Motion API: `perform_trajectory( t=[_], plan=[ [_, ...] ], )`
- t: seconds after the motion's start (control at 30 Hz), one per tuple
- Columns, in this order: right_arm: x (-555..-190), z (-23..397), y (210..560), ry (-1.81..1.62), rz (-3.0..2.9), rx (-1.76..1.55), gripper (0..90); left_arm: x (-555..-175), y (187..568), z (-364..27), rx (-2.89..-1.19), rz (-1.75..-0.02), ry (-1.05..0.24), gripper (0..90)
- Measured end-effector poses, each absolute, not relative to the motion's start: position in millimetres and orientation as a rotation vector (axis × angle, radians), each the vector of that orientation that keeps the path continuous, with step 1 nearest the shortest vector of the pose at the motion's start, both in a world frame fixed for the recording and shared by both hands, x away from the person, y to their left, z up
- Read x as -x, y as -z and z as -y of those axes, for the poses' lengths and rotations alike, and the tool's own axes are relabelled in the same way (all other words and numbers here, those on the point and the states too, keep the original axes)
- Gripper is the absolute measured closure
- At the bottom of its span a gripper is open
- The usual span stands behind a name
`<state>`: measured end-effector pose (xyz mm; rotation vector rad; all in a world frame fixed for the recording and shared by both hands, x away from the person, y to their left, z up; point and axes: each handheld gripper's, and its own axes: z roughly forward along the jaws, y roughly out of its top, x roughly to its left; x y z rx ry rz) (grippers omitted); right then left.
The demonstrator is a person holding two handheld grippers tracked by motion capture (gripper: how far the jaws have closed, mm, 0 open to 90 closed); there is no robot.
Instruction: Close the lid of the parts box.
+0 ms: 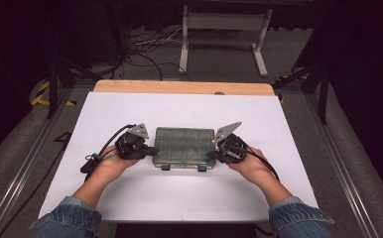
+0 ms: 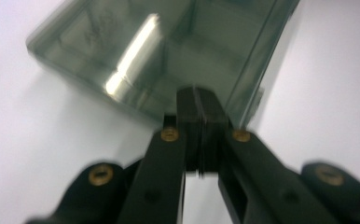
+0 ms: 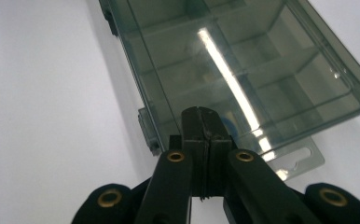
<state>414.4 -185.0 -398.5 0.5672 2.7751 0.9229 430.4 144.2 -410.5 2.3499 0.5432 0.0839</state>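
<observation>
Left gripper (image 2: 199, 100) jaws pressed together, nothing between, tips at the end wall of the clear compartment box (image 1: 184, 146). Right gripper (image 3: 200, 119) same: jaws together, empty, tips against the box's opposite end. Box flat on white table (image 1: 179, 198), just ahead of both jaw pairs.

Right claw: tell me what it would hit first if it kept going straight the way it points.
The right claw, its jaws shut, points at the near end of the clear compartment box. Going straight, it would probably meet the box's lid or end wall first; whether it already touches is unclear.
</observation>
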Motion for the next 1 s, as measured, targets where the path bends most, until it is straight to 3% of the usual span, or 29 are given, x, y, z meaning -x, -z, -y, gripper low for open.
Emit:
perform_trajectory(
  t=[0.27, 0.47, 0.53, 0.63, 0.7, 0.77, 0.93, 1.0],
  plan=[
    [-413.4, 185.1, 397.6, -0.913, -2.766, -0.572, 90.0, -429.1, 410.5, -145.1, -2.341, -0.544, -0.103, 89.3],
    [-408.4, 192.2, 388.2, -1.049, -2.692, -0.603, 73.5, -426.1, 403.2, -152.7, -2.244, -0.558, -0.122, 63.6],
    [-406.7, 193.4, 385.5, -1.069, -2.674, -0.6, 70.4, -423.7, 400.0, -153.9, -2.217, -0.549, -0.129, 60.2],
    [-397.9, 197.4, 374.8, -1.145, -2.584, -0.595, 46.0, -416.7, 392.7, -156.6, -2.159, -0.549, -0.159, 36.6],
    [-396.5, 198.4, 373.4, -1.157, -2.57, -0.593, 43.2, -414.1, 390.8, -158.3, -2.145, -0.541, -0.172, 33.2],
    [-391.2, 203.9, 368.5, -1.208, -2.518, -0.589, 33.4, -409.1, 388.6, -162.8, -2.103, -0.546, -0.199, 21.6],
    [-382.1, 215.8, 364.1, -1.311, -2.416, -0.604, 19.8, -401.3, 388.3, -172.3, -2.031, -0.57, -0.211, 10.4],
    [-379.8, 218.6, 363.7, -1.33, -2.393, -0.603, 18.6, -397.7, 388.1, -177.4, -1.999, -0.565, -0.229, 8.2]
  ],
)
